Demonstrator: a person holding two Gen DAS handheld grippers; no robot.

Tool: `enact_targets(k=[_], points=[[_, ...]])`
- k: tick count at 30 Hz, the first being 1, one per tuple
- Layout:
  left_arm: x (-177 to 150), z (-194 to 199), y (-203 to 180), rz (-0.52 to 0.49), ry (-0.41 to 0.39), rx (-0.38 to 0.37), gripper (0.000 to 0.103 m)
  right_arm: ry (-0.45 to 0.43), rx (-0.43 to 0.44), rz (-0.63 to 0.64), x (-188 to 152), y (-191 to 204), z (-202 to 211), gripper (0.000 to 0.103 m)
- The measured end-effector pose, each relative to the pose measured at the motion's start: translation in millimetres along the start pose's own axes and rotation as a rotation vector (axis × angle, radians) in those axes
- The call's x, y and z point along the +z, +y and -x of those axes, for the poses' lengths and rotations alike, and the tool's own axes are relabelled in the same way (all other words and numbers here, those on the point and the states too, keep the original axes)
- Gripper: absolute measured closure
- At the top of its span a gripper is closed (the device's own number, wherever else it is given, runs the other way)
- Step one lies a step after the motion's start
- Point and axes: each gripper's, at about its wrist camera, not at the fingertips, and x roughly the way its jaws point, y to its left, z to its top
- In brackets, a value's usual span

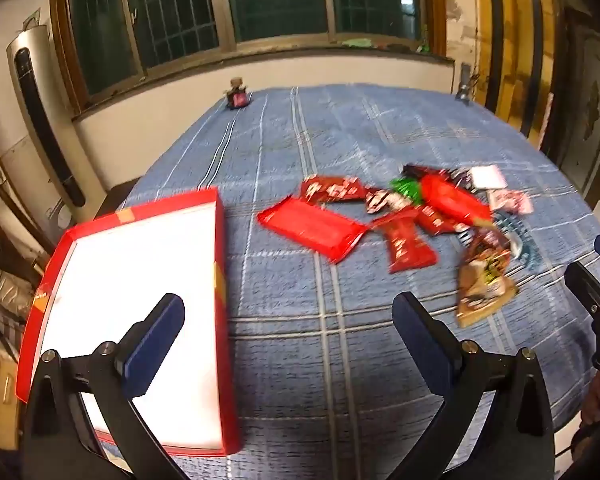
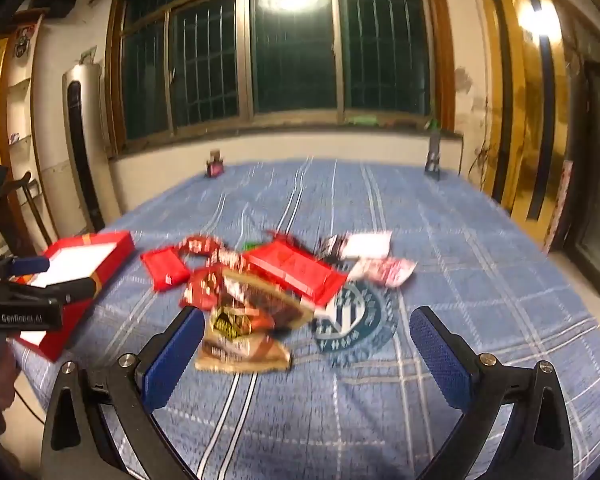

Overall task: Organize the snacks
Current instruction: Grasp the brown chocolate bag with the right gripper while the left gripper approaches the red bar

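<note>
Both grippers stand wide with nothing between their blue-padded fingers: the left gripper (image 1: 288, 316) hangs over the near edge of the worktop, its left finger above the box, and the right gripper (image 2: 308, 332) hangs just near of the snack pile. One blue checked cloth (image 1: 340, 140), woven and slightly ribbed with pale crossing lines, covers the worktop. One shallow rectangular cardboard box (image 1: 220, 320), red outside and plain white inside, lies open at the near left, its long axis running from near to far. The snacks (image 1: 404, 216) lie in one loose heap right of the box and apart from it; blur makes an exact count unsure, but about eight glossy flat packets show. Most are red foil or plastic wrappers; one flat red packet (image 1: 316, 228) at the left of the heap has its long axis slanting from far left to near right. One brown packet (image 1: 484, 280) lies nearest, its long axis running roughly near to far. One white packet (image 1: 488, 178) and one pink-and-white packet (image 1: 512, 202) lie at the far right of the heap. One round teal emblem (image 2: 356, 324) on the cloth shows partly under the pile. Two small upright objects stand at the far edge: a dark red one (image 1: 238, 96) on the left, a grey one (image 1: 464, 88) on the right.
</note>
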Motion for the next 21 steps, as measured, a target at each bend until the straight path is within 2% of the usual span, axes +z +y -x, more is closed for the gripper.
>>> enact_targets(k=[6,10,13,14,17,18,21], points=[[-1.4,-6.3,5.2,-0.011,0.02,0.023,0.0,0.136,0.033,-0.024,3.8,12.2,-40.6,0.0],[-0.6,-12.7,10.2,0.0,0.037,0.025,0.0,0.264,0.04,-0.095,12.3,20.1,-79.8,0.0],[1.8,-16.3,14.4,0.012,0.054,0.023,0.0,0.324,0.06,-0.15,13.8,22.9,-101.4,0.001],[4.4,-17.6,15.6,0.022,0.062,0.016,0.0,0.344,0.063,-0.156,13.0,24.8,-107.3,0.005],[17.0,-23.7,14.5,0.055,0.084,-0.002,0.0,0.412,0.071,-0.142,6.2,30.6,-122.0,0.027],[21.5,-26.5,13.6,0.065,0.093,-0.008,0.0,0.414,0.087,-0.134,3.9,31.3,-123.2,0.036],[38.3,-41.5,5.8,0.105,0.145,-0.01,0.0,0.401,0.093,-0.109,0.5,27.4,-118.5,0.048]])
